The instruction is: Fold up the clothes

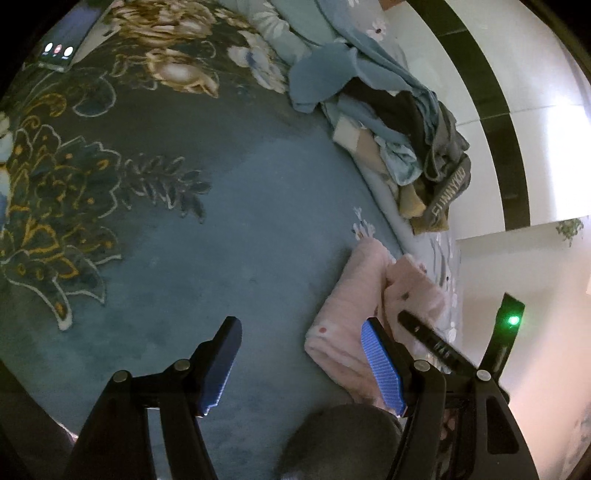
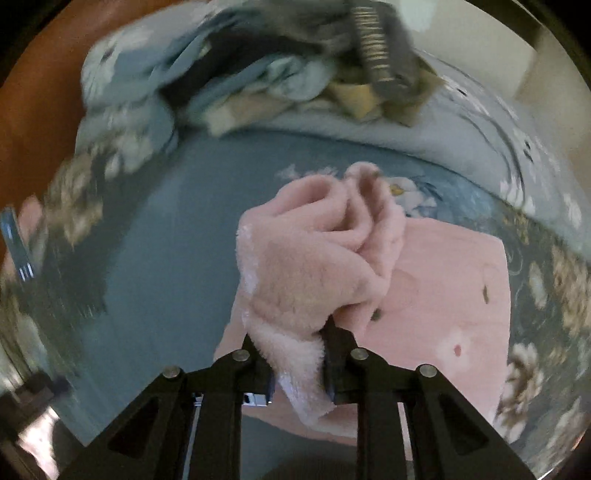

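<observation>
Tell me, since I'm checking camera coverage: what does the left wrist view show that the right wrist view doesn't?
Only the left wrist view shows the left tongs, open over the blue floral blanket, and a lit phone at the far edge. Only the right wrist view shows the right tongs pinching a bunched fold of the pink fleece garment. Both show that garment and the pile of unfolded clothes.

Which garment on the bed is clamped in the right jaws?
The fluffy pink garment: a bunched fold of it sits between the right gripper jaws. The blue, grey and tan clothes pile lies untouched behind.
</observation>
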Motion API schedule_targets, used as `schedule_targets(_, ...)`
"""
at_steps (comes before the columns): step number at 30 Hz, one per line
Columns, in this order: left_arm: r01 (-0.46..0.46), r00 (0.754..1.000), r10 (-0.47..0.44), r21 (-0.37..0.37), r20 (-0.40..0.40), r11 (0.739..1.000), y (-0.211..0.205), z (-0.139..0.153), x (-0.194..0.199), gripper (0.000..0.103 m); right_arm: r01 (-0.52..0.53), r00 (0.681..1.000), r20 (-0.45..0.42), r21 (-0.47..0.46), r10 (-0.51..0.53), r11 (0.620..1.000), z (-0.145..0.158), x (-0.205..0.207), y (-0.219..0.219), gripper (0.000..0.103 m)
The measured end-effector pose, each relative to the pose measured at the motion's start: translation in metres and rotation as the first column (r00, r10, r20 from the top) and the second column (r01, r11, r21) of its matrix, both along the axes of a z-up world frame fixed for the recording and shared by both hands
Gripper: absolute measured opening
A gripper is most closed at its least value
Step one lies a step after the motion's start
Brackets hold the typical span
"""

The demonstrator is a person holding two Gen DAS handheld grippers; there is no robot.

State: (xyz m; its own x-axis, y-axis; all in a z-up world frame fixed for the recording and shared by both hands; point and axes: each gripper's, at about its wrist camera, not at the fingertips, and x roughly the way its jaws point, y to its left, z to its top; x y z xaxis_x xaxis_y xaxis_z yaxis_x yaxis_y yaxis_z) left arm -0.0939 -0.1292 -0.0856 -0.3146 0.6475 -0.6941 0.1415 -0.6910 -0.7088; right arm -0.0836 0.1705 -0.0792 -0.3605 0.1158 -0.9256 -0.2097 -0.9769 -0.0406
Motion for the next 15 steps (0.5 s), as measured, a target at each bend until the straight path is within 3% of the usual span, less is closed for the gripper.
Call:
schedule_targets(3,0.016,1.0,-0.016,0.006,0.001,1.0,0.004,-0.001,-0.001,0.071,-0.059,0.998,0.015,-0.008,0.059,0.998,0.002,0.005,-0.011,0.044)
schedule_targets(8,0.087,0.996,-0.087,-0.013,-0.01,0.996,0.025,0.001,-0.003,0.071,-0.137,0.989,-0.086,-0.177,0.124,0.975,0.035,0.026,-0.007,0.048)
schedule_targets(11,0.158,0.987,-0.159,-0.032,-0.032,0.987,0.051,0.008,-0.008,0.071,-0.085,0.987,-0.148,-0.194,0.056,0.977,0.05,0.042,0.019,0.051)
schedule_targets(15,0.298,0.949,-0.303,-0.065,-0.084,0.952,0.11,0.023,-0.019,0.071,0.059,0.983,-0.155,-0.249,-0.1,0.967,0.045,0.072,0.079,0.051)
